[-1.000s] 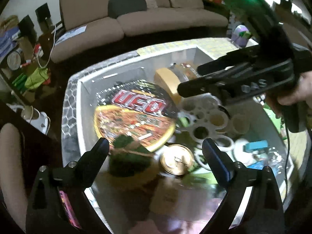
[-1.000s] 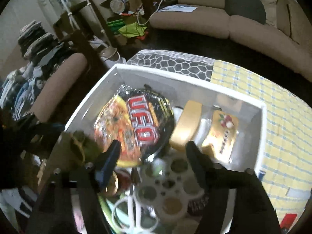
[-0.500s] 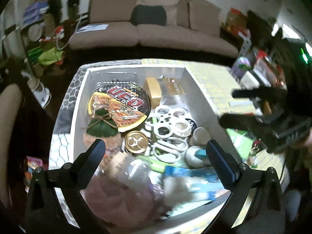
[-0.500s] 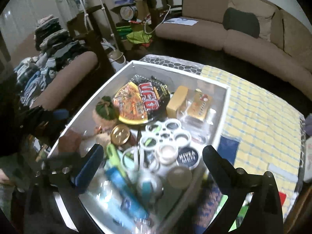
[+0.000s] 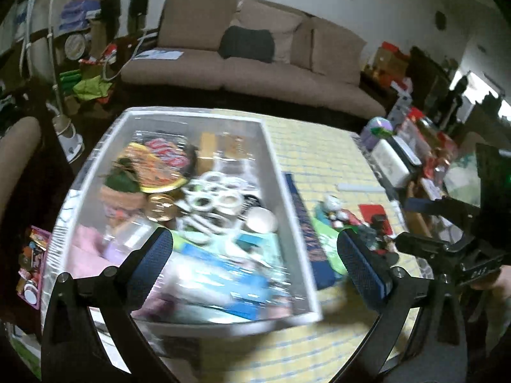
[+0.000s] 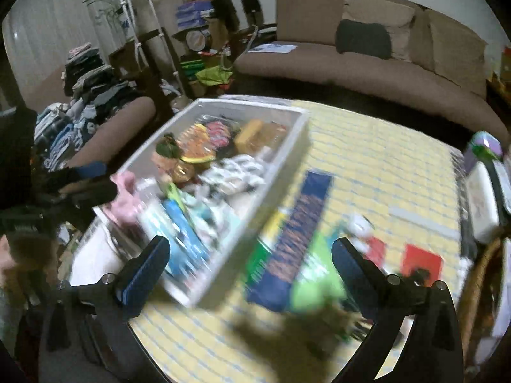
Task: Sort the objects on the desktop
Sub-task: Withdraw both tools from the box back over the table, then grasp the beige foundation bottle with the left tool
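Bin (image 5: 271, 146): white, rectangular, on the yellow checked tablecloth (image 5: 322, 146); long axis runs from the grippers toward the sofa (image 5: 255, 73).
Contents: noodle bowl (image 5: 159, 166) at the far end, blue box (image 5: 223, 284) at the near end.
Left gripper (image 5: 255, 265): fingers spread wide, holding nothing, above the bin's near end.
Right gripper (image 6: 249, 271): fingers spread wide, holding nothing, above the bin's near corner.
Book (image 6: 293, 242): dark blue, just beside the bin, lying parallel to it.
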Demonstrator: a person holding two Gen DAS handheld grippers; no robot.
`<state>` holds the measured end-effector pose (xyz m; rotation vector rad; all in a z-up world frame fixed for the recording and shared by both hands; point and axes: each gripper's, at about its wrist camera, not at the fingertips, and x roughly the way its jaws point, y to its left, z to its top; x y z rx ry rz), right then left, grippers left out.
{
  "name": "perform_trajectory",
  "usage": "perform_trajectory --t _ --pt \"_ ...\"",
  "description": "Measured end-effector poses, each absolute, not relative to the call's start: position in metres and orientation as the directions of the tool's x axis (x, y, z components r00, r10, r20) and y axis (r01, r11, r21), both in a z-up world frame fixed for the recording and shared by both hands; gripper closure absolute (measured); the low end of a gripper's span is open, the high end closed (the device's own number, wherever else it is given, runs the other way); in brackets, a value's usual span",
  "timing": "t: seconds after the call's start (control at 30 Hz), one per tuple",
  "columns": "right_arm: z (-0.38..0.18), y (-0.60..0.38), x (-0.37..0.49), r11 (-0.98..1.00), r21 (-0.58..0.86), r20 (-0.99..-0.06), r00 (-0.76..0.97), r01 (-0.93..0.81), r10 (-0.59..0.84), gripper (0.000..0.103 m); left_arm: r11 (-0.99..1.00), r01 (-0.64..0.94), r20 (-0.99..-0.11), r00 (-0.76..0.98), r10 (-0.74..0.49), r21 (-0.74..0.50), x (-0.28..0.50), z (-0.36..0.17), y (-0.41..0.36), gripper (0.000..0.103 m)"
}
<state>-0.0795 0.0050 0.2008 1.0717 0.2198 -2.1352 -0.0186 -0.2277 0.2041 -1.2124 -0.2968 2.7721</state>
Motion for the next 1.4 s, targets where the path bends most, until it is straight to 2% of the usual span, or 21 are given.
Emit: perform_trajectory --t 0.17,0.43,0.73,0.83,0.97,1.03,1.2,1.27,1.3,1.33,1.4 --pt "0.189 0.091 -0.080 -0.781 0.163 -0.740 -0.449 0.603 -0.501 0.000 -0.983 -0.092 -0.715 -0.676 0.179 -0.158 -0.011 0.187 -0.149 0.000" --pt "0.154 0.186 -0.078 -0.847 0.263 -0.697 -0.517 0.461 -0.497 0.000 -0.975 -0.194 -0.722 -0.658 0.213 -0.111 0.002 0.130 -0.042 0.000" --pt "0.102 0.221 -0.084 -0.863 0.388 -0.702 -0.503 0.323 -0.504 0.001 -0.965 -0.254 -0.777 -0.594 0.210 -0.066 -0.001 0.065 0.009 0.000" --pt "0.084 0.226 -0.088 -0.860 0.421 -0.709 -0.487 0.287 -0.510 0.005 -0.961 -0.270 -0.782 -0.586 0.212 -0.059 -0.007 0.054 0.015 0.002" --pt "0.067 0.225 -0.094 -0.869 0.415 -0.734 -0.466 0.269 -0.495 0.013 -0.959 -0.280 -0.797 -0.567 0.208 -0.051 -0.020 0.044 0.019 0.013" --pt "0.062 0.225 -0.097 -0.864 0.432 -0.736 -0.451 0.260 -0.504 0.015 -0.962 -0.265 -0.815 -0.544 0.203 -0.062 -0.027 0.035 0.021 0.029" --pt "0.057 0.223 -0.100 -0.861 0.436 -0.741 -0.440 0.261 -0.508 0.017 -0.971 -0.234 -0.847 -0.505 0.167 -0.051 -0.038 0.017 0.026 0.036" --pt "0.057 0.224 -0.100 -0.862 0.437 -0.736 -0.449 0.257 -0.507 0.017 -0.971 -0.216 -0.853 -0.484 0.194 -0.098 -0.043 0.010 0.022 0.039" --pt "0.057 0.226 -0.101 -0.862 0.440 -0.733 -0.453 0.254 -0.507 0.017 -0.972 -0.211 -0.850 -0.489 0.195 -0.102 -0.042 0.011 0.021 0.045" --pt "0.057 0.228 -0.103 -0.861 0.443 -0.728 -0.461 0.249 -0.507 0.019 -0.973 -0.209 -0.849 -0.492 0.193 -0.100 -0.042 0.011 0.020 0.057" --pt "0.057 0.231 -0.107 -0.863 0.442 -0.723 -0.471 0.246 -0.505 0.024 -0.975 -0.199 -0.846 -0.499 0.187 -0.098 -0.043 0.013 0.017 0.068"
